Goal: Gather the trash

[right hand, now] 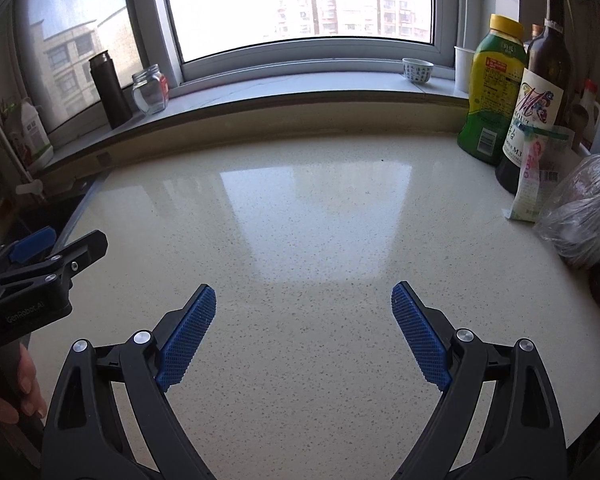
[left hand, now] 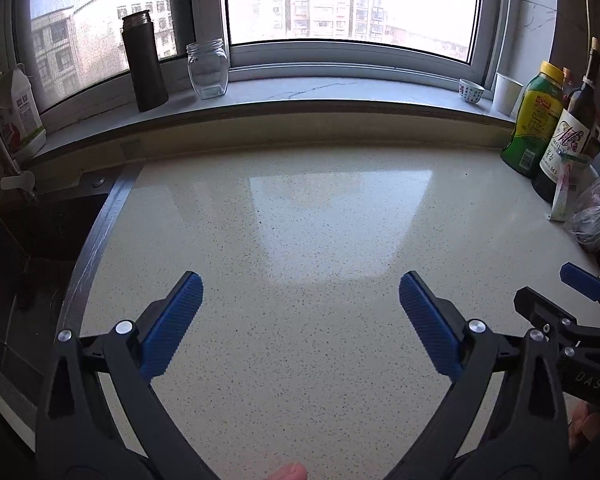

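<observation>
Here, both claws — left claw (left hand: 300, 284), right claw (right hand: 303, 295) — spread over the counter (right hand: 300, 220); perhaps three bottles (right hand: 490, 92) right.

This was a home kitchen. A speckled stone worktop (right hand: 300, 240) ran up to a window (right hand: 300, 0) that looked out on apartment blocks. At the left a dark sink (left hand: 40, 240) was set into the worktop. On the sill (left hand: 300, 92) stood a dark flask (left hand: 144, 60), an empty glass jar (left hand: 207, 68), a small patterned cup (right hand: 417, 69) and a paper cup (right hand: 463, 68). At the right were a green bottle with a yellow cap (right hand: 490, 92), a dark labelled bottle (right hand: 540, 92), a small packet (right hand: 530, 188) and a filled plastic bag (right hand: 584, 208).
</observation>
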`<state>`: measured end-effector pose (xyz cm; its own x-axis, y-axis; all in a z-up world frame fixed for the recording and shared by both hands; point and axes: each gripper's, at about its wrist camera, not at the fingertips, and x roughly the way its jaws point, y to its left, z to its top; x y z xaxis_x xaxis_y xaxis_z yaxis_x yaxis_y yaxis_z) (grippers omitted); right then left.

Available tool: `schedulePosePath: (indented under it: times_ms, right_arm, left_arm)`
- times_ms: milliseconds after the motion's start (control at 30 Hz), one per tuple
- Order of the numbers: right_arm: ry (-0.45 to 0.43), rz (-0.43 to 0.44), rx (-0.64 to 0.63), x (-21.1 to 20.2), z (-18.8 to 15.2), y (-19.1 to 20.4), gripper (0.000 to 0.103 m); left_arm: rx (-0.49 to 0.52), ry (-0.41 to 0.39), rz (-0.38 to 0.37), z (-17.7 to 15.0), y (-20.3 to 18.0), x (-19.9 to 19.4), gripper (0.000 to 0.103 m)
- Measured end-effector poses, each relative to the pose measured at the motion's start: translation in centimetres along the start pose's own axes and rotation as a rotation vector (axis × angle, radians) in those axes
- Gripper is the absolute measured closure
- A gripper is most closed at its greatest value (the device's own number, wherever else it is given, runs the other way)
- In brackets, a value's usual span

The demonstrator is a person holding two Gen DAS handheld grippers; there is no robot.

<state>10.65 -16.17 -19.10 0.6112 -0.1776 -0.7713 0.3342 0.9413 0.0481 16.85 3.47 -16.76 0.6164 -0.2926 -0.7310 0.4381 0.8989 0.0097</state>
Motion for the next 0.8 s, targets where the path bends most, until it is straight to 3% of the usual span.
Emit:
schedulePosePath:
  times_ms: [200, 467, 800]
  right_arm:
    - [0.015, 0.034, -0.008, 0.7, 0.0, -0.3, 0.014]
    - [0.014, 0.057, -0.031, 0.5, 0.6, -0.4, 0.014]
    - [0.004, 0.067, -0.044, 0.1, 1.4, -0.1, 0.014]
  left_arm:
    - [0.031, 0.005, 0.024, -0.6, -1.4, 0.5, 0.007]
    - [-0.045, -0.008, 0.021, -0.1, -1.1, 0.3, 0.007]
    - [-0.024, -0.022, 0.035, 0.3, -1.4, -0.1, 0.007]
